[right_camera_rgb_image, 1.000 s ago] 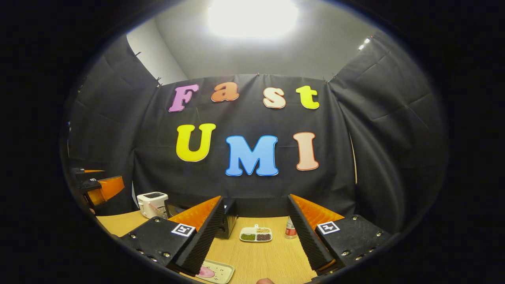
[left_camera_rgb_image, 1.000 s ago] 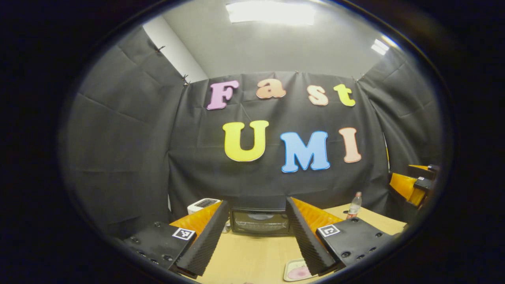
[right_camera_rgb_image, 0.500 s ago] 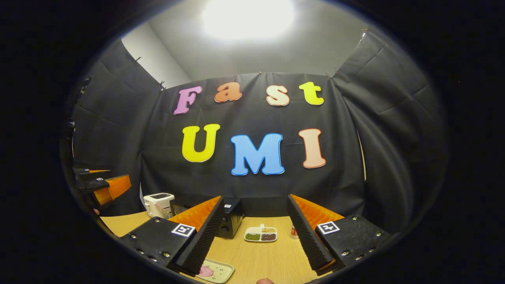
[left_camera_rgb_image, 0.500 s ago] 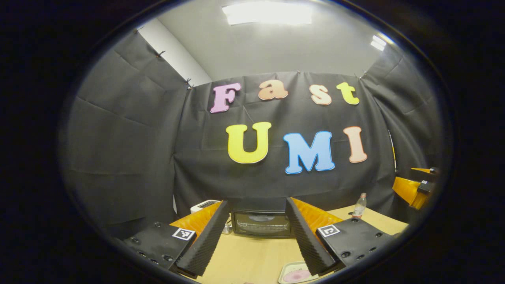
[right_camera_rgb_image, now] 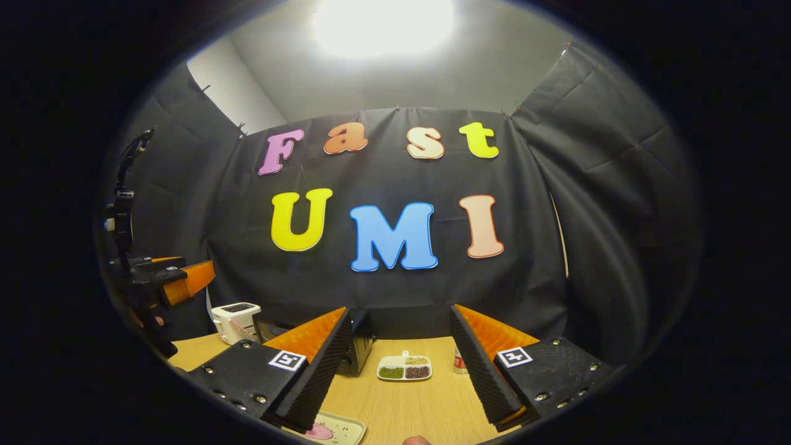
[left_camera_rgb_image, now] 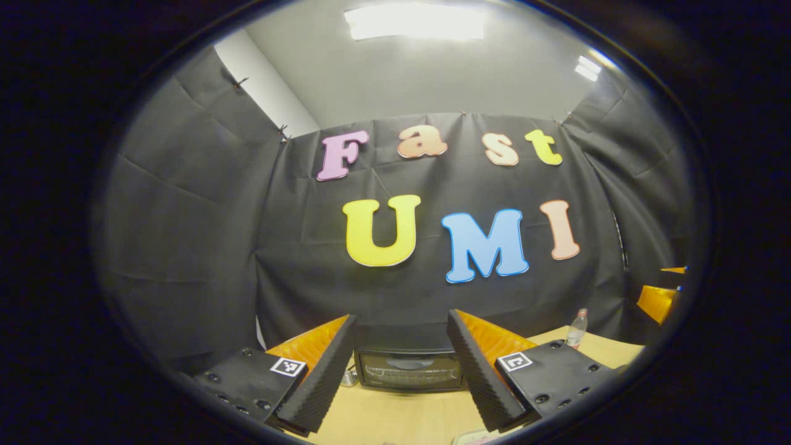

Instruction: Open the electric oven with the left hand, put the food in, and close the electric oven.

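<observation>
Ceiling panel (right_camera_rgb_image: pixel 383 25) blows out to white glare overhead, booth below stays dim, and fisheye warps edges pretty hard.

Demo booth: black cloth walls (right_camera_rgb_image: pixel 593 204), wooden table (right_camera_rgb_image: pixel 401 402) w/ appliances.

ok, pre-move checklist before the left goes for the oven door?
1. Left gripper open: ok.
2. Nothing between its fingers: ok.
3. Oven lined up between the fingers: ok.
4. Oven door shut, not yet touched: ok.
5. Door handle located: cannot tell.
6. Right gripper open, off to the side; food tray on the table by its left finger: ok.
</observation>
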`<state>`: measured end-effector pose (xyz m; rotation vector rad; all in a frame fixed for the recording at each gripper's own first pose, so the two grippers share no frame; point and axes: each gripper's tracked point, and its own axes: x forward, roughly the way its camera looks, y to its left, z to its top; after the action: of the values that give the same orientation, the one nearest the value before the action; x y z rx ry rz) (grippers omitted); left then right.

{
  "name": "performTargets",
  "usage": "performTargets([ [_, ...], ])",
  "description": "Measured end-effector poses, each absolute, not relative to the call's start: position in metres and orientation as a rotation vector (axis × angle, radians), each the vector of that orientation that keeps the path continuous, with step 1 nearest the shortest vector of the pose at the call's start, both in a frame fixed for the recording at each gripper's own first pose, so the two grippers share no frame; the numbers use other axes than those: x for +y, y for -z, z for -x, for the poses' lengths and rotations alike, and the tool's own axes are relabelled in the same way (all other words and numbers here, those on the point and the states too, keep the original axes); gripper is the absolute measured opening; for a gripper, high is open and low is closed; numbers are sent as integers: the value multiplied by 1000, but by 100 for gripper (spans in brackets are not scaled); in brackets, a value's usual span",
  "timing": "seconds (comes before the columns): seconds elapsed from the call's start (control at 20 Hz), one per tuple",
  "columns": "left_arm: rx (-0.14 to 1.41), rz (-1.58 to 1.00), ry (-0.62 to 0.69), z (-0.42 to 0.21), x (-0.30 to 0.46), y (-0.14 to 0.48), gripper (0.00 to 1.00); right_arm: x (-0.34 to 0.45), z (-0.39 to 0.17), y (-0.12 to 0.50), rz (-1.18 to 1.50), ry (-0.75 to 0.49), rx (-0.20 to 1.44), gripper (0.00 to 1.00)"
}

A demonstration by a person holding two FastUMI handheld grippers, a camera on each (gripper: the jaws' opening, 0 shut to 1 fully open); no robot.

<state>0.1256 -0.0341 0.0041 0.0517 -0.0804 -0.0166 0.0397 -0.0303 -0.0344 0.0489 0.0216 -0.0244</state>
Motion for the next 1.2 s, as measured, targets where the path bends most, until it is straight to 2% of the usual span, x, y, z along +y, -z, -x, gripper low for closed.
performTargets([
  [0.3, -46, -53, 83, -229, -31, 29, 100, -24, -77, 46, -27, 93, 40, 97],
  [0.6, 66, -46, 144, -304, -41, 101, 99, -28, -109, 62, -4, 171, 83, 97],
  [1.1, 264, -58, 161, -372, -49, 218, 97, -37, -121, 83, 69, 234, 175, 97],
  [1.2, 296, -43, 174, -372, -54, 234, 100, -40, -123, 79, 85, 239, 175, 97],
])
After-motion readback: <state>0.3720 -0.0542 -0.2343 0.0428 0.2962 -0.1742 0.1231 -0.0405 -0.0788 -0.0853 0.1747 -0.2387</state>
